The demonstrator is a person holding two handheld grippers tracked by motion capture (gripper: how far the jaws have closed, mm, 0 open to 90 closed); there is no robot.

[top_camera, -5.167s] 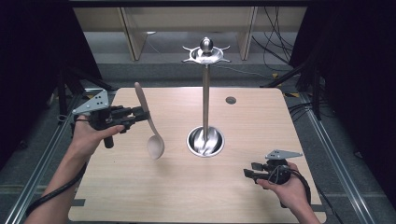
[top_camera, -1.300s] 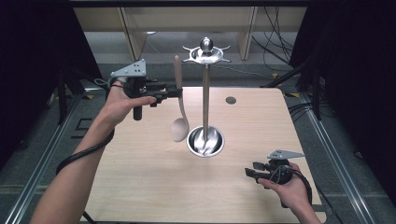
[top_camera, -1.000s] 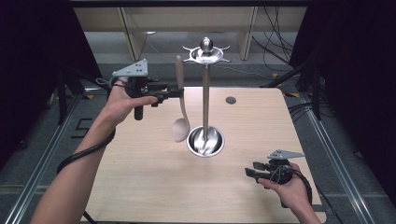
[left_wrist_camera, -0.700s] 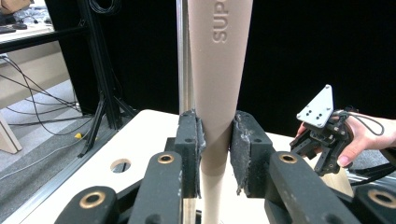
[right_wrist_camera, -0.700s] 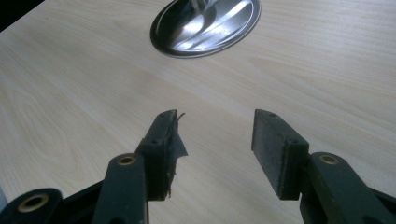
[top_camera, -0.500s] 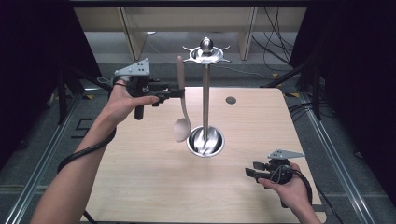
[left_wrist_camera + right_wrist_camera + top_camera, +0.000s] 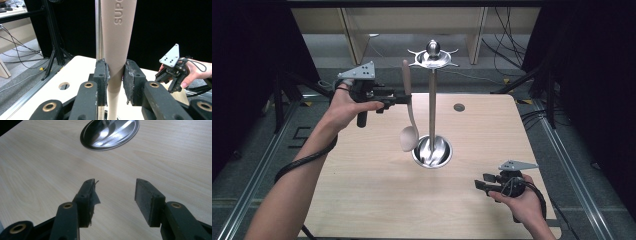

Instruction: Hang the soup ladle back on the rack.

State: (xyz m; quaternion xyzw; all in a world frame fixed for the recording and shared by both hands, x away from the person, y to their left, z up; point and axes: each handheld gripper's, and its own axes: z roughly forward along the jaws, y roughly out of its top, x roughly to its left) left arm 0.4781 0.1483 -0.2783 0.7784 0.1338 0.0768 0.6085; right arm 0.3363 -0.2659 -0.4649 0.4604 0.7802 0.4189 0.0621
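Spoon (image 7: 408, 120) clamped in left gripper (image 7: 404, 99), hanging bowl-down beside the rack pole.
Left gripper's pads pinch the beige handle at mid-length, seen close in the left gripper view (image 7: 115, 75); spoon near upright, bowl low at about 9 o'clock of the steel utensil stand (image 7: 431, 100) and above its round base, handle top just below the stand's hooked crown. Whether spoon touches the pole cannot be told. Right gripper (image 7: 484, 184) rests low over the wooden table (image 7: 362, 190) at about 4 o'clock of the stand base, jaws wide apart with nothing between them (image 7: 115, 192).
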